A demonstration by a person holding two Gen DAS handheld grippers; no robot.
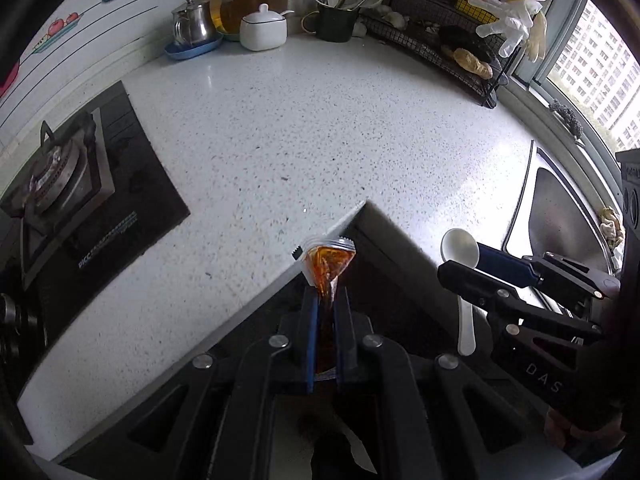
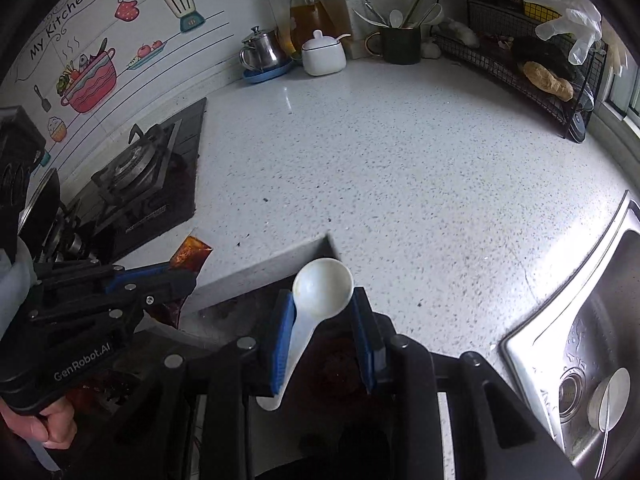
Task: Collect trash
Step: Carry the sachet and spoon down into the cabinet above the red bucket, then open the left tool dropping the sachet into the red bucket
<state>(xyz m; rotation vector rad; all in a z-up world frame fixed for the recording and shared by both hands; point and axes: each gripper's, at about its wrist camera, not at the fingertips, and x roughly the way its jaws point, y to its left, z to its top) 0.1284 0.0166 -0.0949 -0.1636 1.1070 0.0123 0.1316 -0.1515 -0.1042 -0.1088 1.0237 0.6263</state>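
Beyond the counter (image 1: 320,120) edge, both grippers hung over a dark gap at the inner corner of the worktop. The left gripper (image 1: 326,300) had its jaws pressed almost together on one sauce sachet (image 1: 326,264), pinching its lower end so the sealed, crimped top stood up past the fingertips. The right gripper (image 2: 324,320) pinched one white plastic spoon (image 2: 322,288) by the neck, its jaws part-way apart with the handle running down along the left pad and the bowl poking out above.

By my judgement the sachet would handle as soft, light and slick: a thin film pouch holding reddish oily sauce, apt to slide or squeeze out if gripped on its full belly. A flat seam or corner looked the safer place to take hold, and the grip seemed to sit low on it. The spoon looked light, stiff and smooth, likely to pivot when held by a narrow neck; it sat slightly askew between the pads, so a firm hold near the bowl would suit it.

Counted: one sachet, one spoon held, two grippers. The worktop between the stove (image 2: 132,168) and the sink (image 2: 592,360) showed no other loose trash, only small dark specks. Whether a bin lay below the grippers I could not tell; the gap was too dark.
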